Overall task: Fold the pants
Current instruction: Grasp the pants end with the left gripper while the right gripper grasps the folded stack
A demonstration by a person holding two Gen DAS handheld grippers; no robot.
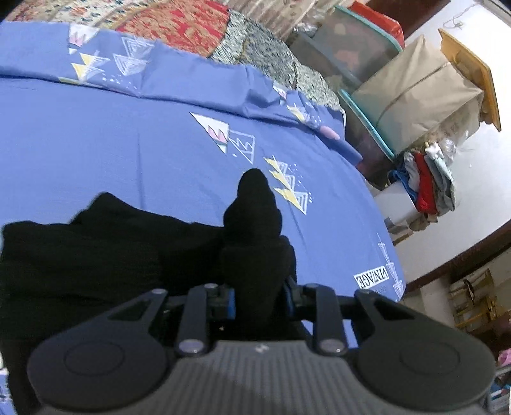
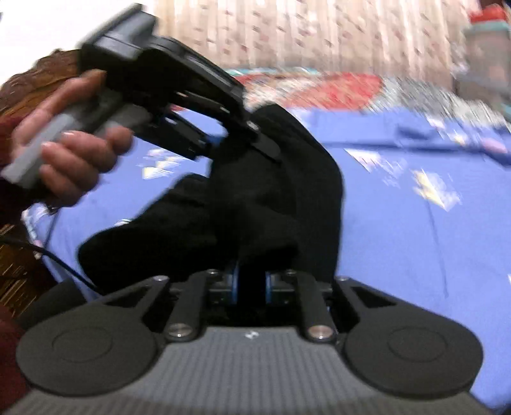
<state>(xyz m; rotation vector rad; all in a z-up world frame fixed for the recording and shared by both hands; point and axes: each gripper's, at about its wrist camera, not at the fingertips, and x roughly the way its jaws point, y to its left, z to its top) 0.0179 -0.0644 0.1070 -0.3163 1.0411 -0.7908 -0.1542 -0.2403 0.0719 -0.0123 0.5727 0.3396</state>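
Observation:
Black pants [image 1: 95,249] lie bunched on the blue bedsheet [image 1: 95,143]. In the left wrist view a fold of the black cloth rises between the blue pads, and my left gripper [image 1: 260,287] is shut on it. My right gripper [image 2: 250,284] is shut on another bunch of the pants [image 2: 255,198], lifted off the sheet [image 2: 415,239]. In the right wrist view the left gripper [image 2: 223,140], held by a hand [image 2: 70,143], bites the same black cloth from the upper left, close to my right gripper. The picture is blurred.
Patterned quilts [image 1: 179,22] lie at the bed's far edge. To the right of the bed stand stacked plastic bins [image 1: 361,51], a beige wrapped bundle [image 1: 415,92] and a pile of folded clothes [image 1: 428,182]. A black cable [image 2: 60,265] runs along the left.

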